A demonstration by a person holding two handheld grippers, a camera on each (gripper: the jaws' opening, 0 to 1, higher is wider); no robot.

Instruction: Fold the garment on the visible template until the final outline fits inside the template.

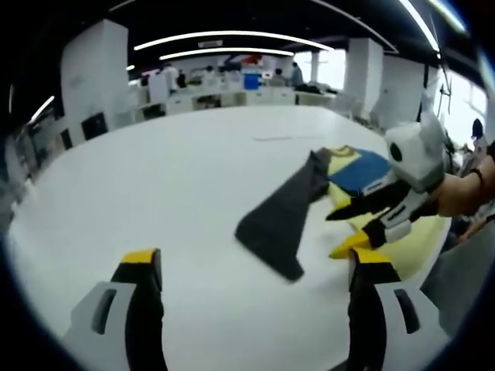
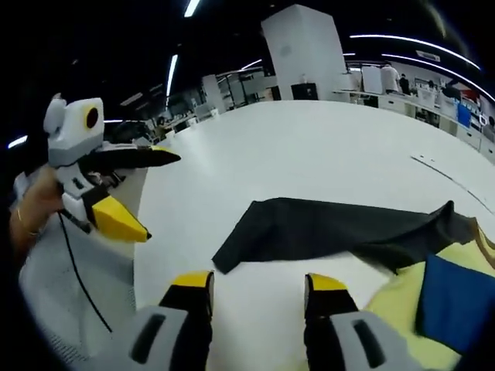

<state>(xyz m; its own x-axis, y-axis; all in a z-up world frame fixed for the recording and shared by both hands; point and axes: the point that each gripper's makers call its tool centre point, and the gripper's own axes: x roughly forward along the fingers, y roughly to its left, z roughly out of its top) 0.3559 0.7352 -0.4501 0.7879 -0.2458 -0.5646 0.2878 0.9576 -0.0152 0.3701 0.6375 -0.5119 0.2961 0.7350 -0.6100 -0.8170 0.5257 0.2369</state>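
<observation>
Both the left gripper (image 1: 251, 267) and right gripper (image 2: 259, 284) hang released above the garment (image 2: 325, 228); no writing readable.

White desk (image 1: 178, 178): occupies the centre of both views. White pillar (image 1: 93, 73): upper left of the left gripper view, with a dark panel at its base. Ceiling light strips (image 1: 224, 35): curved across the top. Blue bin (image 1: 250, 80): top centre, among distant workbenches (image 1: 232, 97) where people stand.
</observation>
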